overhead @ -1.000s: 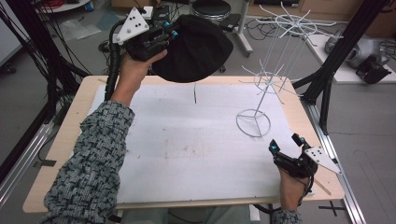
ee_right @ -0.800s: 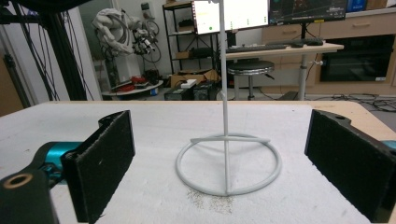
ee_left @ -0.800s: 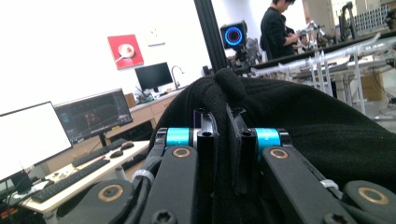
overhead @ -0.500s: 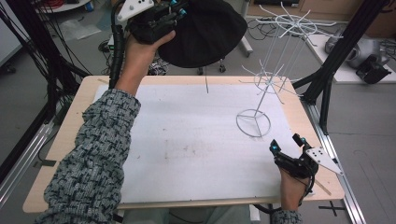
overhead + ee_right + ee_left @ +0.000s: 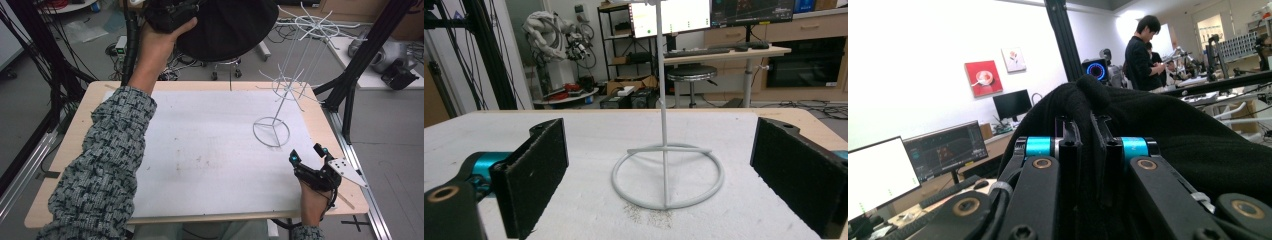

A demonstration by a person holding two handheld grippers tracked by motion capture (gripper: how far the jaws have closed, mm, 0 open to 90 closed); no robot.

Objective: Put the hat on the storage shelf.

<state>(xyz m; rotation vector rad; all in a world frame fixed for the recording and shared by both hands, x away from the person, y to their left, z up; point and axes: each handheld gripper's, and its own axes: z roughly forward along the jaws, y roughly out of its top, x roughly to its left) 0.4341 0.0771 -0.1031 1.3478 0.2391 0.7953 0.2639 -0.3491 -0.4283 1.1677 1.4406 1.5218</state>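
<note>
— Fabric first: your left gripper (image 5: 1083, 150) has its two black jaws pinched narrow on a fold of the black cloth (image 5: 225, 25), and a bunched ridge of it pokes up just past the fingertips (image 5: 1070, 135).

— And where's the cloth sitting?

— Off the table entirely. You've got it held up beyond the far edge, your left hand (image 5: 157, 42) raised, the cloth hanging to the right of the fingers in the high view. A thin dark thread seems to dangle from it toward the table (image 5: 60, 200), though it's too fine to be sure.

— Your other side?

— Your right gripper (image 5: 307, 156) is low at the near right corner, jaws spread wide, nothing between them. From its own camera the pads (image 5: 536, 175) frame the white wire stand (image 5: 666, 175): its ring base lies flat on the white mat (image 5: 200, 150) just ahead of the fingers, centred in the gap, the upright post rising straight from it.

— Touching?

— No, the ring sits apart from both pads.
</note>
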